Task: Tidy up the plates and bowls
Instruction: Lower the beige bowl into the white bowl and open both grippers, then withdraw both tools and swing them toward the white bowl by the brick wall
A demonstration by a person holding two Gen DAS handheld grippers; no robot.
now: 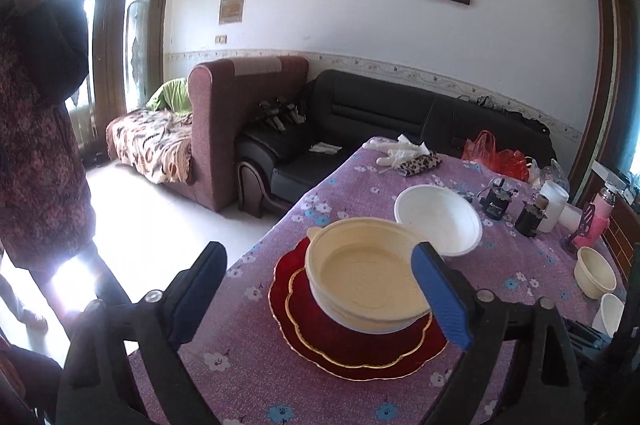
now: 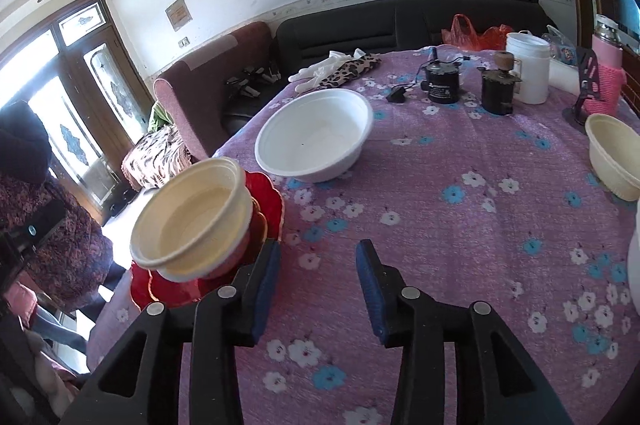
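Cream bowls point(image 1: 370, 275) sit nested on the red plates point(image 1: 352, 341), free between the left tongs point(image 1: 320, 299), spread wide. The right tongs point(image 2: 318, 285), part-open, pinch nothing; I'd send them toward the white bowl point(image 2: 316, 137) at twelve o'clock, gripping its rim squarely.

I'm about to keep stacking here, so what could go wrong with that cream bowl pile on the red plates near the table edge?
1. The stacked cream bowls sit tilted on the red plates, so a nudge could slide them off.
2. The plates lie close to the table's edge; a push that way might send the stack to the floor.
3. The left hand-held gripper stands open around the bowls, one finger near the rim, and could clip it.
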